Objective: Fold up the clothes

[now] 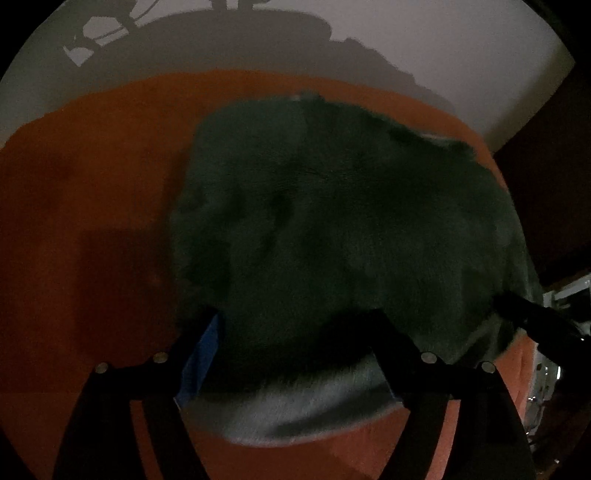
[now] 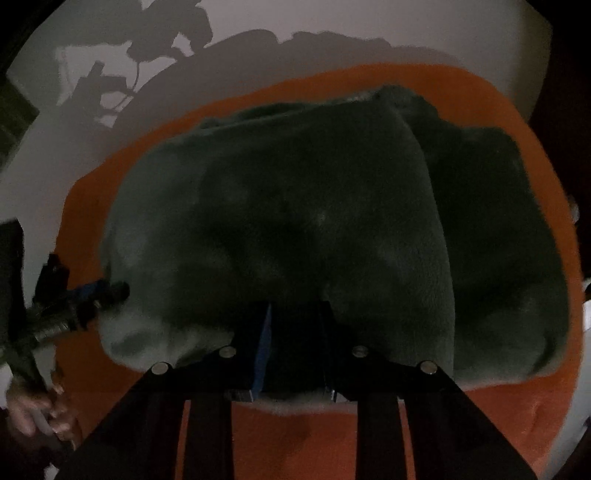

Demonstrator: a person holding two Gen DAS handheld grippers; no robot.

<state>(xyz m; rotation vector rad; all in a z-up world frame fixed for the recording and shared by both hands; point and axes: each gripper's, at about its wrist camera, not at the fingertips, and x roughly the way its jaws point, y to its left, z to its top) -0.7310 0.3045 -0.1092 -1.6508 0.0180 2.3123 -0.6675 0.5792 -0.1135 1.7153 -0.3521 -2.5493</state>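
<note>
A dark green fleece garment (image 1: 332, 221) lies bunched on an orange cloth (image 1: 92, 221). In the left wrist view my left gripper (image 1: 295, 328) stands open over the garment's near edge, its fingers wide apart and the fabric loose between them. In the right wrist view the garment (image 2: 314, 221) has a folded layer on top with a second part at the right. My right gripper (image 2: 295, 328) is narrow, its two fingers pressed on the near hem. The left gripper (image 2: 85, 299) shows at the left edge of that view, held by a hand (image 2: 37, 410).
The orange cloth (image 2: 369, 443) covers the surface under the garment and ends at a pale wall or floor (image 2: 406, 29) beyond, crossed by dark shadows. A white frame (image 1: 565, 291) shows at the far right. The scene is dim.
</note>
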